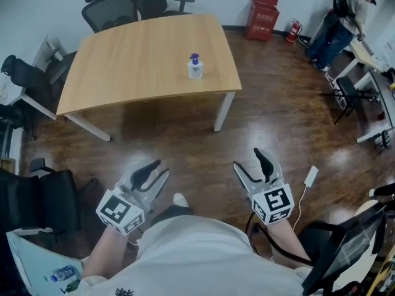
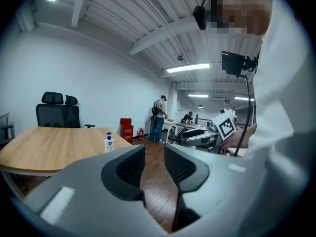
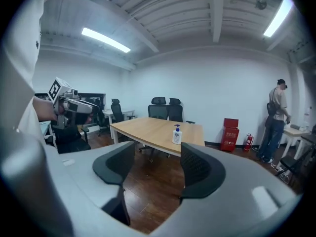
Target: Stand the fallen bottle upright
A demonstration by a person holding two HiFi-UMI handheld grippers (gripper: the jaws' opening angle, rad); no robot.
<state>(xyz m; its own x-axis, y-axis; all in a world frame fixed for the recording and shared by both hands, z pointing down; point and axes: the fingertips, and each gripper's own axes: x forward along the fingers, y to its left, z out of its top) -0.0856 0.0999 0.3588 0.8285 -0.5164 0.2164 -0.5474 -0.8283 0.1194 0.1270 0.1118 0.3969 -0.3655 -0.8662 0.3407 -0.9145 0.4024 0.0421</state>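
Observation:
A small clear pump bottle [image 1: 195, 66] with a blue top stands upright near the front right part of the wooden table [image 1: 136, 60]. Both gripper views show the bottle [image 2: 108, 143] [image 3: 177, 134] upright, far beyond the jaws. My left gripper [image 1: 154, 172] [image 2: 154, 164] hangs low over the floor near my body, its jaws a narrow gap apart and holding nothing. At the same height my right gripper [image 1: 254, 165] [image 3: 157, 169] is open wider and also holds nothing. Both are well short of the table.
Black office chairs [image 1: 117, 2] stand behind the table and another chair [image 1: 43, 202] is at my left. A red box [image 1: 264, 14] and a fire extinguisher [image 1: 293, 31] sit by the far wall. A person [image 1: 345, 23] works at desks to the right. A white cable plug [image 1: 310, 177] lies on the floor.

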